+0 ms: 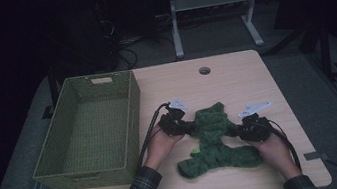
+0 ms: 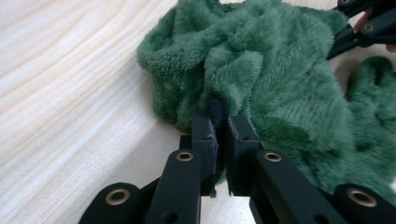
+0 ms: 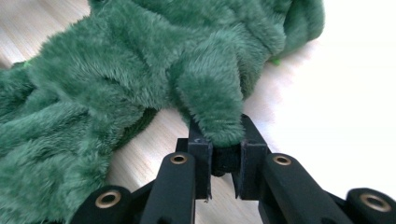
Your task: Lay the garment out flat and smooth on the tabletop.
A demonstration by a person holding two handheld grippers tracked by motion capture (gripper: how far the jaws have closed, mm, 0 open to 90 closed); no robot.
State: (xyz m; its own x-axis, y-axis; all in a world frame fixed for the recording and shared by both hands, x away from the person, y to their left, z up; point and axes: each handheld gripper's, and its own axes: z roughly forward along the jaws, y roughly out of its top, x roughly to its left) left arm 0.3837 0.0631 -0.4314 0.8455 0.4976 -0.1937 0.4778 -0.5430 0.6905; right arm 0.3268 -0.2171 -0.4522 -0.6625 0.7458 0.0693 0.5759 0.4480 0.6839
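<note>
A fuzzy green fleece garment [image 1: 215, 138] lies crumpled on the pale wooden table [image 1: 235, 79], in front of the person. My left gripper [image 1: 187, 125] is at the garment's left edge, shut on a fold of the green fleece [image 2: 243, 79]; its black jaws pinch the fabric between them [image 2: 222, 122]. My right gripper [image 1: 239, 131] is at the garment's right edge, shut on another fold of the fleece [image 3: 210, 105], with the fabric squeezed between its jaws [image 3: 223, 135]. A hand holds each gripper from below.
A green woven basket [image 1: 92, 131] stands on the left part of the table, close to the left hand. A round cable hole [image 1: 204, 70] is near the table's far edge. A white table frame [image 1: 212, 14] stands on the floor beyond.
</note>
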